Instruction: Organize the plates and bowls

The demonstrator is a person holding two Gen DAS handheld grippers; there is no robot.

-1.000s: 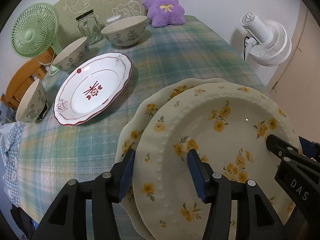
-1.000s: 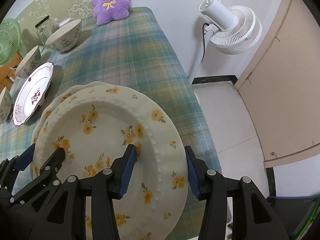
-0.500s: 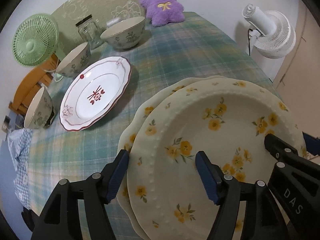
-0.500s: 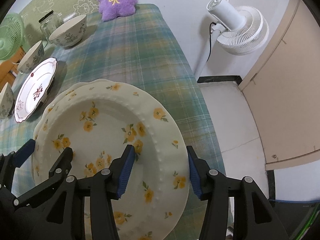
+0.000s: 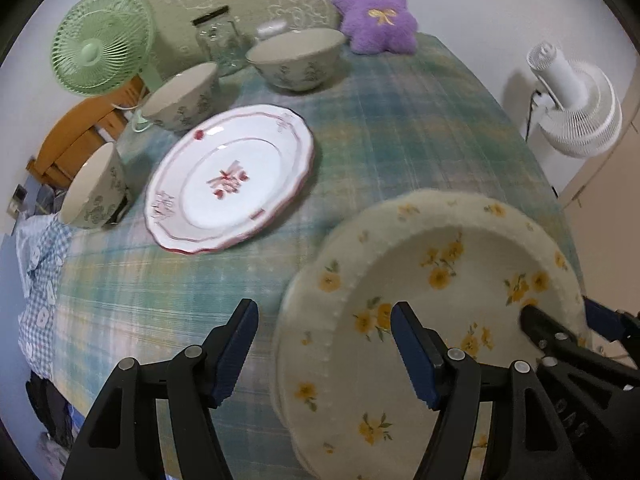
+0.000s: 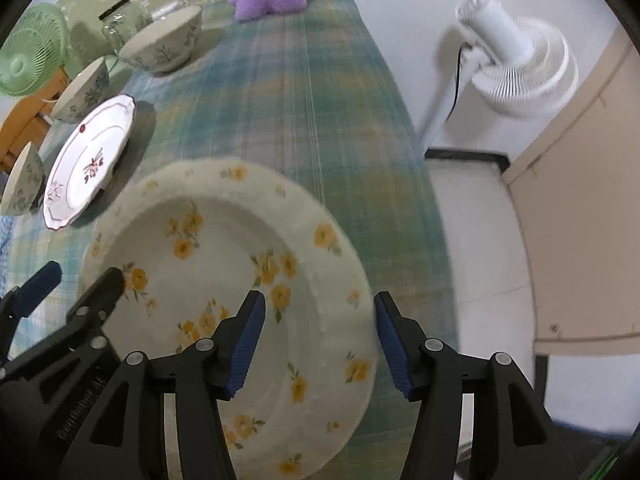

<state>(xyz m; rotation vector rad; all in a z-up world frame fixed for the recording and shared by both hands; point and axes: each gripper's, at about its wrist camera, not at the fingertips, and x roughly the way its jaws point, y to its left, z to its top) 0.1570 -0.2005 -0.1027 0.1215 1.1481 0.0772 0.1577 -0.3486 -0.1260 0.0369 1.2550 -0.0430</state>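
Note:
A cream plate with yellow flowers [image 5: 448, 280] [image 6: 224, 248] lies on a matching plate at the near right of the plaid table [image 5: 400, 128]. My left gripper [image 5: 324, 344] stands open over the stack's left rim; its pads [image 5: 240, 340] do not touch the rim. My right gripper [image 6: 318, 336] straddles the right rim, its jaws opening and its pads [image 6: 390, 344] off the plate. Each gripper shows in the other's view: right gripper [image 5: 564, 316], left gripper [image 6: 80, 280].
A white plate with a red rim [image 5: 228, 180] [image 6: 90, 164] lies at mid-left. Three floral bowls [image 5: 296, 60] [image 5: 180, 96] [image 5: 94, 188] stand behind and beside it. A glass jar [image 5: 218, 44], a green fan [image 5: 102, 56] and a purple plush [image 5: 376, 12] are at the back. A white fan [image 6: 520, 60] stands on the floor past the right edge.
Both grippers' jaws have spread apart and come off the flowered plate's rim. The left gripper has drawn back to the left, so more tablecloth shows between its fingers.

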